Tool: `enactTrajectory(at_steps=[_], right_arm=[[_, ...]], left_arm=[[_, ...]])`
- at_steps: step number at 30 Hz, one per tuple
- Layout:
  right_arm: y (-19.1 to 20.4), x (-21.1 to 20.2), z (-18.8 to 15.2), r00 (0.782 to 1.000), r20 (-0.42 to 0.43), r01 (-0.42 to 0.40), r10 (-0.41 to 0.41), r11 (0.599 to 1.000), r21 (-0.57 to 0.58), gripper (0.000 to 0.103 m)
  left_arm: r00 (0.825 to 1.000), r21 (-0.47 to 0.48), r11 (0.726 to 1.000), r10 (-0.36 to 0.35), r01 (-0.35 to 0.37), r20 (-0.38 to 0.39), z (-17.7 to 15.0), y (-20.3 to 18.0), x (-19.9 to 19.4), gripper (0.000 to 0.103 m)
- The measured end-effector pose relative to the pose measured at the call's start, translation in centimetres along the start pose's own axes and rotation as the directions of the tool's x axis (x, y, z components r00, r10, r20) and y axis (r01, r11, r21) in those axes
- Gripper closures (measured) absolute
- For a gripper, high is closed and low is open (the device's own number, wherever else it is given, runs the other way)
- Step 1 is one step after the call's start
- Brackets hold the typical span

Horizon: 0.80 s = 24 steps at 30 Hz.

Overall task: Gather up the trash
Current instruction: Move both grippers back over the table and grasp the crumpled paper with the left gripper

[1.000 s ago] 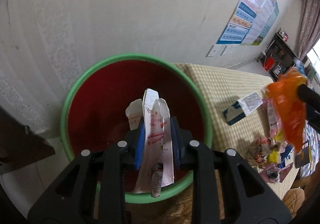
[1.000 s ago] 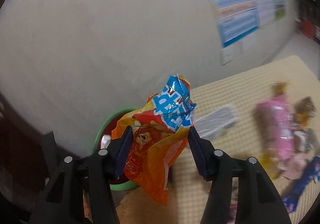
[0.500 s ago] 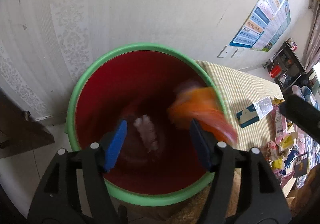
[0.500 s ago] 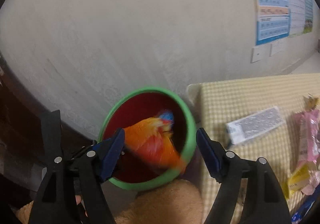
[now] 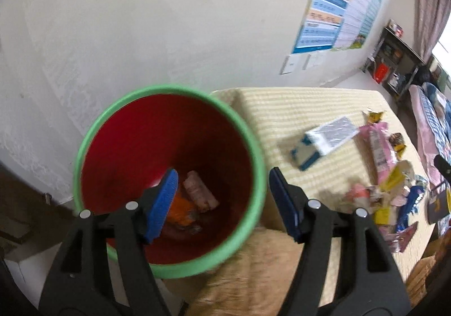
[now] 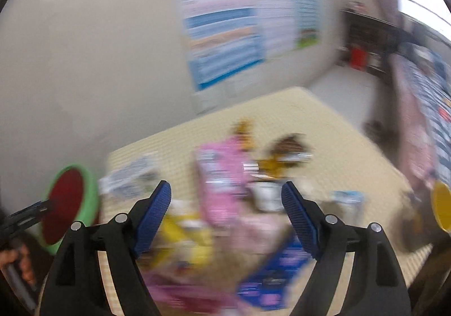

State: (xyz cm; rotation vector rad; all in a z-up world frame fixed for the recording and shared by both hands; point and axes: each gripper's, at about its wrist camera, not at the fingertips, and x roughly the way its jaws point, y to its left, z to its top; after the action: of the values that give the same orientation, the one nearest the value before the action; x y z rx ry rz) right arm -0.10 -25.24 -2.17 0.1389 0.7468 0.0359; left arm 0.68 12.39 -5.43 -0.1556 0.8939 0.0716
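A red bin with a green rim (image 5: 253, 152) stands on the floor by the table's left end; it also shows at the left of the right wrist view (image 6: 93, 194). At its bottom lie an orange snack bag (image 5: 183, 208) and a pale wrapper (image 5: 198, 193). My left gripper (image 5: 222, 189) is open and empty above the bin's right side. My right gripper (image 6: 225, 197) is open and empty above the table's litter, in a blurred view. A pink packet (image 6: 222, 175) lies under it.
A checked yellow cloth covers the table (image 5: 296, 110). On it lie a blue and white carton (image 5: 324, 141), a pink packet (image 5: 380, 146) and several small wrappers (image 5: 394, 197). A blue wrapper (image 6: 276, 273) lies near the front. A white wall with a poster (image 5: 338, 5) stands behind.
Both grippers opened and let their trash fall into the bin. The left gripper has shifted right over the bin. The right gripper has swung right, from the bin to above the table litter.
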Motion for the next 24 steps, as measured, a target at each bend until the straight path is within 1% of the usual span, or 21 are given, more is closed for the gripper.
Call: enactTrajectory(at_steps=[2,3,6,8,9,11,13,15,16,18,19,21,23,24], right_arm=[[-2.9,0.3,-0.3,0.996,0.016,0.089,-0.089,0.996,0.002,0.025],[-4.1,0.7,-0.3,0.992,0.015,0.124,-0.124,0.992,-0.003,0.025],[-6.7,1.6,-0.5,0.983,-0.015,0.183,-0.183,0.983,0.0,0.022],[-8.3,2.6,-0.6,0.982,-0.038,0.185,-0.184,0.983,0.02,0.022],[-8.4,2.8,-0.7,0.981,-0.047,0.188,-0.187,0.982,0.025,0.022],[-9.1,3.7,-1.1,0.98,-0.082,0.185,-0.182,0.982,0.036,0.022],[-9.7,4.9,-1.3,0.982,-0.132,0.147,-0.139,0.988,0.053,0.022],[-9.9,5.8,-1.8,0.978,-0.182,0.114,-0.101,0.992,0.062,0.024],[-10.0,6.2,-2.1,0.975,-0.203,0.1,-0.084,0.993,0.068,0.027],[-10.2,6.4,-2.2,0.973,-0.223,0.071,-0.05,0.993,0.089,0.052],[-10.0,6.3,-2.2,0.974,-0.222,0.063,-0.04,0.993,0.097,0.059],[-10.0,5.8,-2.0,0.977,-0.214,0.04,-0.017,0.993,0.107,0.09],[-9.8,5.4,-1.8,0.98,-0.201,0.021,0.002,0.994,0.11,0.103],[-9.8,5.1,-1.6,0.981,-0.192,0.013,0.009,0.994,0.113,0.103]], left_arm=[[1.0,0.022,1.0,-0.014,0.014,0.001,0.1,-1.6,-0.1,0.039],[1.0,0.039,0.999,-0.027,0.027,-0.002,0.1,-2.7,-0.1,0.037],[0.997,0.088,0.993,-0.074,0.075,-0.017,0.1,-6.0,0.0,0.035],[0.993,0.128,0.985,-0.112,0.116,-0.037,-0.3,-8.6,0.3,0.032],[0.991,0.145,0.981,-0.127,0.133,-0.05,-0.4,-9.8,0.6,0.031],[0.987,0.171,0.974,-0.142,0.152,-0.071,-0.9,-11.5,0.9,0.03],[0.985,0.198,0.967,-0.147,0.162,-0.087,-1.2,-13.3,1.3,0.03],[0.985,0.214,0.963,-0.148,0.165,-0.091,-1.3,-14.5,1.5,0.029],[0.984,0.216,0.962,-0.149,0.166,-0.094,-1.4,-14.9,1.6,0.029],[0.984,0.223,0.961,-0.146,0.165,-0.098,-1.6,-15.3,1.8,0.028],[0.985,0.226,0.961,-0.142,0.161,-0.098,-1.7,-15.5,1.8,0.028],[0.986,0.227,0.962,-0.134,0.154,-0.1,-1.8,-15.4,2.0,0.028],[0.986,0.219,0.964,-0.127,0.148,-0.107,-1.8,-15.3,2.2,0.028],[0.986,0.214,0.966,-0.126,0.147,-0.112,-1.8,-15.2,2.4,0.028]])
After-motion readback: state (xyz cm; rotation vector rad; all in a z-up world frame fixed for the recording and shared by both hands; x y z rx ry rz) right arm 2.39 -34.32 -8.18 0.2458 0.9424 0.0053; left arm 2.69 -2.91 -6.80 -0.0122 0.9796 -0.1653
